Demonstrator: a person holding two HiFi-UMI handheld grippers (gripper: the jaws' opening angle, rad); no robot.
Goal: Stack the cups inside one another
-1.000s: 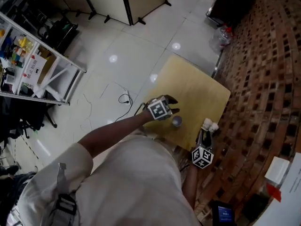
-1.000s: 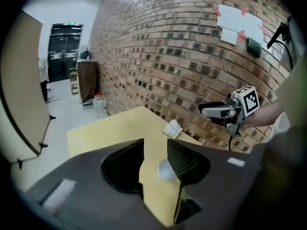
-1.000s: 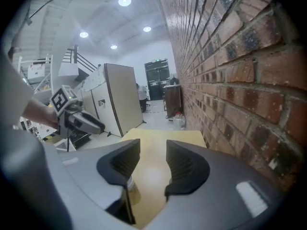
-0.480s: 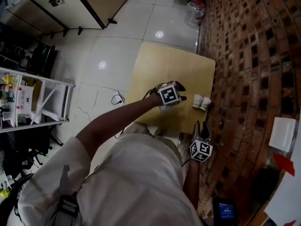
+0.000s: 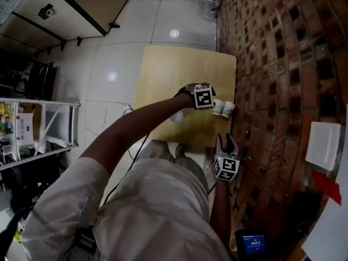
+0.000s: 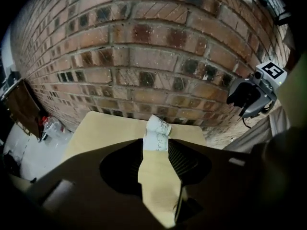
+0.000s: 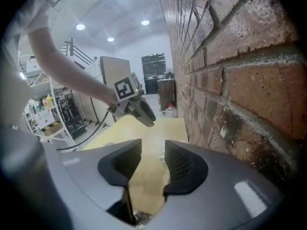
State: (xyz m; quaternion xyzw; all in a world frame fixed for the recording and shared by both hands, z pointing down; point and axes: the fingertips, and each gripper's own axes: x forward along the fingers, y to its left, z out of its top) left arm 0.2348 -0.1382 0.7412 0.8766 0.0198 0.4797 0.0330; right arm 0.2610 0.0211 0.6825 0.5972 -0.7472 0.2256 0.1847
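In the head view, a pair of cups (image 5: 223,109) is noted lying on their sides, touching each other, at 4 o'clock from the centre of the table (image 5: 163,69), just beside the brick wall (image 5: 272,64). A third cup (image 5: 176,117) is seen at 6 o'clock, apparently upright and well apart from the pair. The left gripper (image 6: 156,147) is held over the table at 9 o'clock of the pair and is pointed down at it. Its jaws are spread and have just been opening; nothing is pinched, the nearer cup showing beyond the tips rather than between the pads. The right gripper (image 7: 152,147) is held off the table's near edge at 5 o'clock. Its jaws stand apart, have just been closing a little, and only bare tabletop is seen between them. The cups are judged light, thin-walled and probably paper: easily crushed, liable to roll while lying, and apt to slide on the smooth top. Hold is best taken across the side wall near the stiffer rim, with light pressure, so that the mouth is kept round for nesting
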